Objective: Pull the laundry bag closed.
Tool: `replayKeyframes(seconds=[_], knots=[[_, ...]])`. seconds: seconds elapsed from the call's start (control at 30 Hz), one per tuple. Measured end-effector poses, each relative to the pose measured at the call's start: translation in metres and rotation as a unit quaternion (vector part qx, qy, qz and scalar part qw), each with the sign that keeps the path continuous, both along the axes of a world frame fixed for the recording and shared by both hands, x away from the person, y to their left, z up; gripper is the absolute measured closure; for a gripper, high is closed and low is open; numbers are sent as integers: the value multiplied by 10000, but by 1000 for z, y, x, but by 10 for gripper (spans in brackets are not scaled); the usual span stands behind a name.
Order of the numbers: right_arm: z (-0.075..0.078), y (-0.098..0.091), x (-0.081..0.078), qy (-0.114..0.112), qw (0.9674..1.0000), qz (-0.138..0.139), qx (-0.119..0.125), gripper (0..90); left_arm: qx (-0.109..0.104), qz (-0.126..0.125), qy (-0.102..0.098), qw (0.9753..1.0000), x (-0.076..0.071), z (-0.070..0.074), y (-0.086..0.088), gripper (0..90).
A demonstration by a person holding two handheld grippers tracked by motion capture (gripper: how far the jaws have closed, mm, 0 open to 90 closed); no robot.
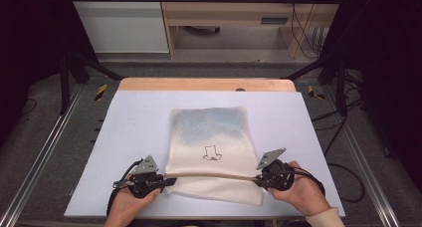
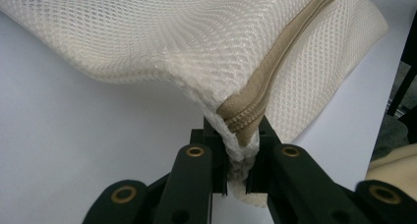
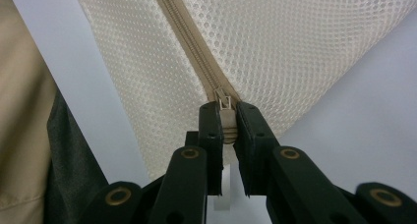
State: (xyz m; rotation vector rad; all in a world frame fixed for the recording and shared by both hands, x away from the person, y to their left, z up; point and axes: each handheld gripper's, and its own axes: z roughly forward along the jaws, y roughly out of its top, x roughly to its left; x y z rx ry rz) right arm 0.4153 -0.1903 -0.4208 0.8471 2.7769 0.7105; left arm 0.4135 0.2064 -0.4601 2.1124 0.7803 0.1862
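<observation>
Mesh bag (image 1: 211, 152) looks light & floppy; left hand-held gripper (image 2: 237, 150) clamps zip-end corner, right hand-held gripper (image 3: 225, 128) pinches zipper pull (image 3: 225, 103).

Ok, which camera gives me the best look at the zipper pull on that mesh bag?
The right gripper view: the zipper pull sits close up, clamped between the right hand-held gripper jaws. The left gripper view shows the zipper's other end, pinched by the left hand-held gripper. The high view shows the zipper as a thin line across the mesh bag.
</observation>
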Motion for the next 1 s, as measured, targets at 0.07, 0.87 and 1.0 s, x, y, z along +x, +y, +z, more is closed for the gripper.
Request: replayKeyframes(seconds=[0.07, 0.87, 1.0], knots=[[-1, 0, 0, -3, 10000, 4, 10, 822, -12, -1, 13, 10000, 0, 0, 0, 825], [-12, -7, 0, 104, 9999, -103, 65, 822, -10, -19, -9, 10000, -1, 1, 0, 826], [-13, -8, 0, 112, 9998, -124, 80, 822, -13, -18, -13, 10000, -1, 1, 0, 826]])
